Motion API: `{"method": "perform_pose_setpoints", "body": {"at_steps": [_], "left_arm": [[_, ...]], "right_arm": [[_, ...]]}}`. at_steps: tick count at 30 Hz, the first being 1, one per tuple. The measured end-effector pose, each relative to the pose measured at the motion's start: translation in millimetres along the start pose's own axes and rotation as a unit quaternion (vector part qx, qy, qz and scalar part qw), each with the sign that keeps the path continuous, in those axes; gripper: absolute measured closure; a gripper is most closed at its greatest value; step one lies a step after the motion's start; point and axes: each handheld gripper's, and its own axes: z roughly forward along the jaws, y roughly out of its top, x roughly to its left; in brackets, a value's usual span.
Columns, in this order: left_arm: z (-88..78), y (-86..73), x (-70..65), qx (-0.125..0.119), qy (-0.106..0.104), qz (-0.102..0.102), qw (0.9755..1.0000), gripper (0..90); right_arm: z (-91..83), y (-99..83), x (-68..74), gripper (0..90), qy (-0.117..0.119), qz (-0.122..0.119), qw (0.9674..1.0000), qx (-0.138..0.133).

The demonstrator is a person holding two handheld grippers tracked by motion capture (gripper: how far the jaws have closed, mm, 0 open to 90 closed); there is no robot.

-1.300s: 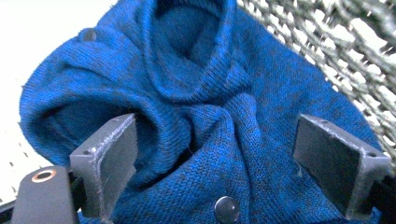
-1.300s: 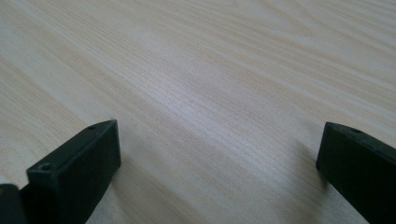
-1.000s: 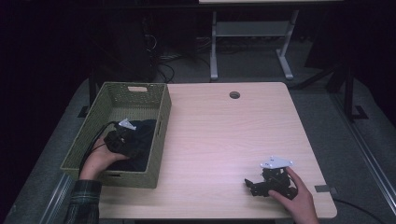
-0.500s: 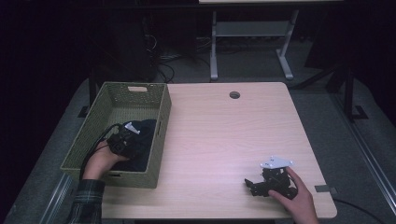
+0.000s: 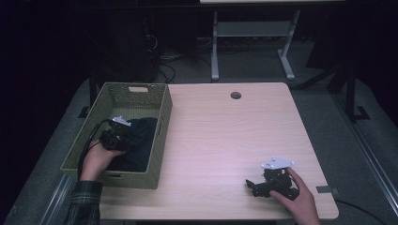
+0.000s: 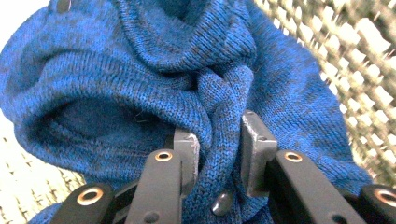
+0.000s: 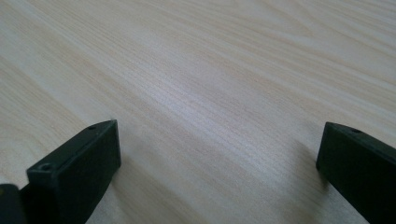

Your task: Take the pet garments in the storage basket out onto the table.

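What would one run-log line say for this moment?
left gripper: shut on blue sweater | in basket | right gripper: open over table

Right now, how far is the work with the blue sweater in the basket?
Done: the left gripper has just closed on a fold of the blue sweater. In hand: that pinch. Left: the sweater still lies inside the basket; the right gripper rests open on the table.

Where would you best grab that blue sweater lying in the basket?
By a raised fold, from above. The blue sweater lies crumpled in the basket, whose walls block any sideways approach, and its bunched ridges stand up enough to pinch. The left gripper has just been closing its jaws and now pinches such a fold between its pads.
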Motion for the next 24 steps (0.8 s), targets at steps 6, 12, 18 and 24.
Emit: {"method": "perform_pose_setpoints", "body": {"at_steps": [6,12,18,24], "left_arm": [[-16.2,-1.5,6.1,-0.05,-0.01,-0.016,0.9986,71.7],[-28.9,-3.5,10.2,-0.103,-0.027,-0.034,0.9937,71.7],[-44.8,-5.8,12.6,-0.149,-0.032,-0.044,0.9874,71.8],[-60.0,-7.2,14.2,-0.191,-0.035,-0.051,0.9796,71.9]], "right_arm": [[0.0,0.0,0.0,0.0,0.0,0.0,1.0,0.0],[0.1,0.1,0.0,0.0,0.0,0.0,1.0,0.0],[0.0,0.0,-0.1,0.0,0.0,0.0,1.0,0.0],[0.0,0.0,-0.1,0.0,0.0,0.0,1.0,0.0]]}}
